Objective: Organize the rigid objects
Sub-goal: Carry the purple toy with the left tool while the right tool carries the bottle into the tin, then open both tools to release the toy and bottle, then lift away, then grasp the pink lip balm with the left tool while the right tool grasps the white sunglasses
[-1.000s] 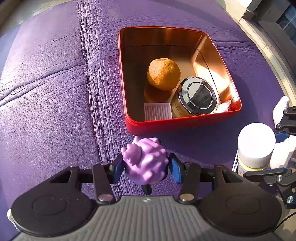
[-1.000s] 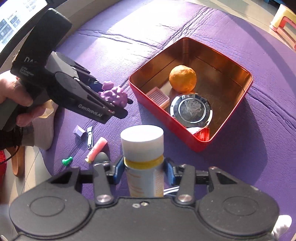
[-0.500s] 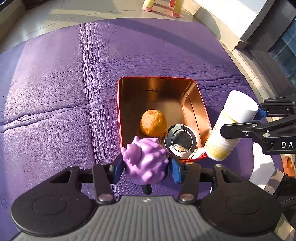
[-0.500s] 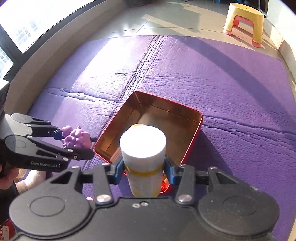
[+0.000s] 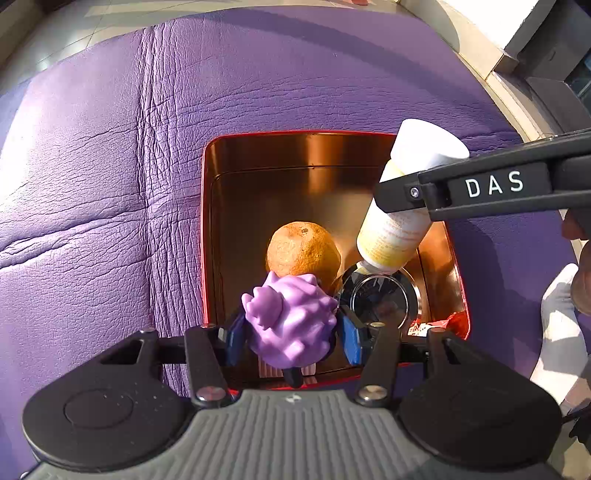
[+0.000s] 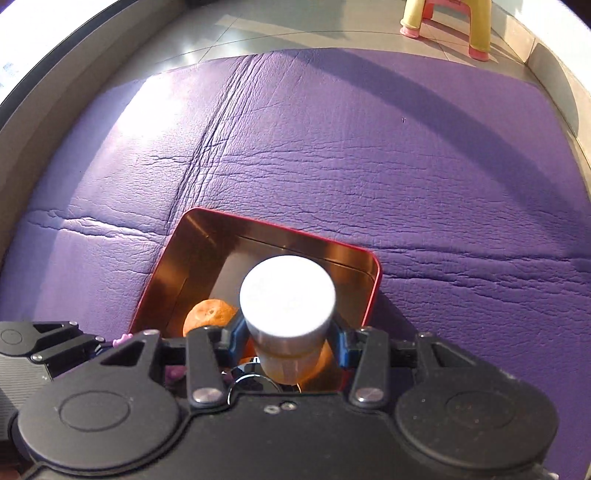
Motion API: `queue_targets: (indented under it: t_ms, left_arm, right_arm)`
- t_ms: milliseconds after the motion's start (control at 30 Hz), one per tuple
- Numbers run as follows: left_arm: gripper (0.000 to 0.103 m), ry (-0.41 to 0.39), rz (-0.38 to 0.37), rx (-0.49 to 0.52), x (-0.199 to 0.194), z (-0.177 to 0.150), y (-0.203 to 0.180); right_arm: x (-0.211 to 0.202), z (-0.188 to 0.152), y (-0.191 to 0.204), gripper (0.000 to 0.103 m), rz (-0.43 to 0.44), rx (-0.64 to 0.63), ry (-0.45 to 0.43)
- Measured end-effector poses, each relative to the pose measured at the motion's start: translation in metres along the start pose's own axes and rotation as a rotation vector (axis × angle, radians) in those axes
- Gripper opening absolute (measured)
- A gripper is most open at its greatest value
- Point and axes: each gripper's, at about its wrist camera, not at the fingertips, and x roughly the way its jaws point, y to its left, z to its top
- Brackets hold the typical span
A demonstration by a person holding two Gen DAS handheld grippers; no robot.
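My left gripper (image 5: 290, 332) is shut on a purple spiky toy (image 5: 291, 325) and holds it over the near end of the red tin box (image 5: 207, 221). My right gripper (image 6: 286, 341) is shut on a white-capped yellow bottle (image 6: 288, 299). That bottle also shows in the left wrist view (image 5: 399, 229), tilted, its base just above a round metal lid (image 5: 380, 299) inside the box. An orange (image 5: 301, 251) lies in the box beside the lid. The orange shows in the right wrist view (image 6: 207, 317) too.
The box (image 6: 373, 288) rests on a purple leather cushion (image 5: 110, 166). A red wrapper (image 5: 456, 321) lies in the box's near right corner. A yellow and pink stool (image 6: 450, 26) stands on the tiled floor beyond the cushion.
Both grippers have moved in over the box. The bottle has come from beside the box to inside it, above the metal lid. The purple toy now hangs over the box's near end.
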Motion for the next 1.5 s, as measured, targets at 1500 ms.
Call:
queue_targets:
  t_ms: [1500]
  left_arm:
    - [0.066,-0.013,0.071,-0.01,-0.123,-0.067,-0.003]
  right_arm:
    - [-0.093,-0.112,0.04,0.07,-0.008,-0.219,0.154]
